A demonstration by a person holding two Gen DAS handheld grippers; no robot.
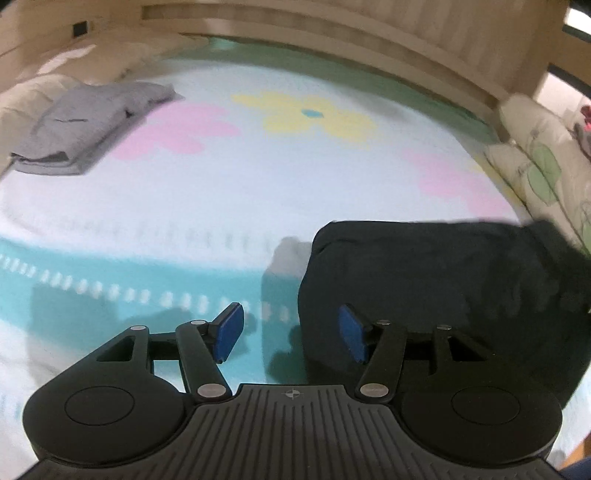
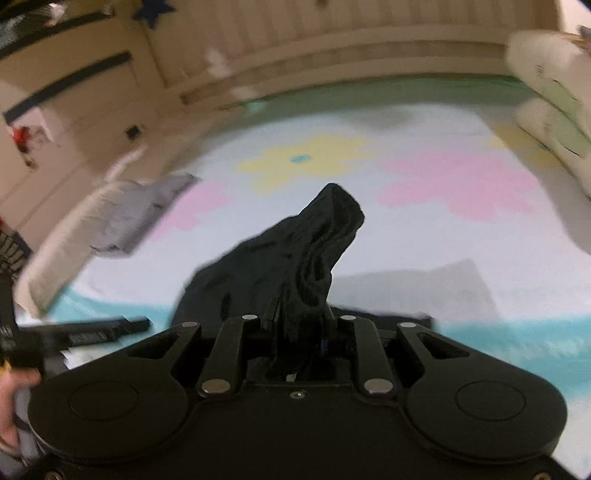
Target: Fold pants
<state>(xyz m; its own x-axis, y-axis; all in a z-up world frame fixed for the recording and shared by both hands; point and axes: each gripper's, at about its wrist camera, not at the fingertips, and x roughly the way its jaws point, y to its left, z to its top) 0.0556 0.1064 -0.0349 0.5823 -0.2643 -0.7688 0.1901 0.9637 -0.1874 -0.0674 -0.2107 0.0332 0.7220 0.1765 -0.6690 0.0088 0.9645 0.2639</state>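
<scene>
The black pants [image 1: 443,280] hang lifted over a flowered bed sheet [image 1: 258,177], at the right of the left wrist view. My left gripper [image 1: 291,332] is open and empty, its blue pads [image 1: 231,332] apart, its right pad at the pants' left edge. My right gripper [image 2: 299,332] is shut on a bunched part of the black pants [image 2: 295,254], which rise ahead between its fingers and hide the pads.
A folded grey garment [image 1: 92,125] lies at the sheet's far left; it also shows in the right wrist view [image 2: 136,214]. Cream pillows [image 1: 543,162] lie along the right. A wooden headboard [image 1: 332,33] runs behind. The other gripper's body [image 2: 74,336] is at left.
</scene>
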